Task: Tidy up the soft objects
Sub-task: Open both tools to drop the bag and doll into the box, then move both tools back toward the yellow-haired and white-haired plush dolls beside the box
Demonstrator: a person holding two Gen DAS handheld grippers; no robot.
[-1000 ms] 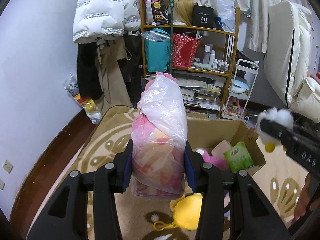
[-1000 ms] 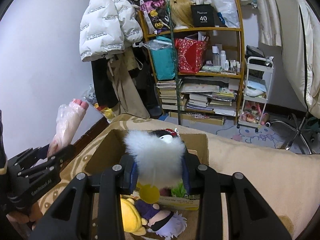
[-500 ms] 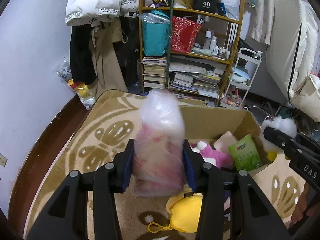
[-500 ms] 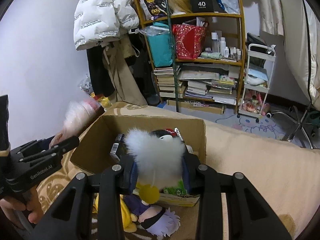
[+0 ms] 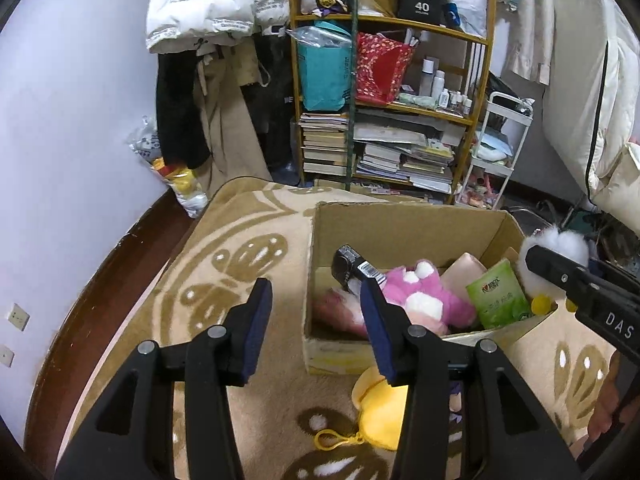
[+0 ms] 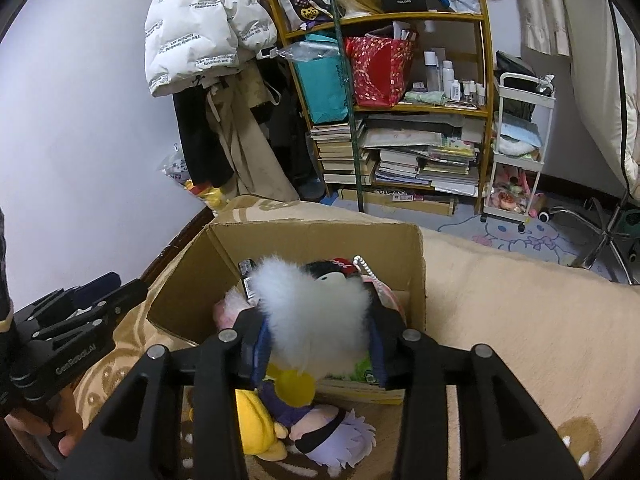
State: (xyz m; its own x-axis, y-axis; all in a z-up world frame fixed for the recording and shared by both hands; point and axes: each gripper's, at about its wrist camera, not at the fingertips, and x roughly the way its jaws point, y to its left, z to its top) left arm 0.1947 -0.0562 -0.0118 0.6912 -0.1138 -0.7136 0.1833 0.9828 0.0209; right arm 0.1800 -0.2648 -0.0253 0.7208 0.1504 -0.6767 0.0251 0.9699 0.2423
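Observation:
An open cardboard box (image 5: 404, 228) (image 6: 320, 240) stands on the patterned blanket. My left gripper (image 5: 316, 312) is open and empty at the box's near left corner. The pink item in a plastic bag (image 5: 340, 312) lies inside at the left, beside a pink plush (image 5: 416, 292), a black item (image 5: 348, 262) and a green tissue pack (image 5: 500, 296). My right gripper (image 6: 318, 332) is shut on a fluffy white plush (image 6: 316, 316) over the box's near edge; it also shows in the left wrist view (image 5: 556, 248).
A yellow plush (image 5: 380, 408) (image 6: 256, 424) and a purple-haired doll (image 6: 336, 436) lie on the blanket in front of the box. A loaded wooden shelf (image 5: 392, 100), hanging coats (image 5: 208, 12) and a white cart (image 6: 520, 148) stand behind.
My left gripper moved toward the box, opened and let go of the bagged pink item, which now lies in the box. My right gripper moved forward and down over the box with the white plush.

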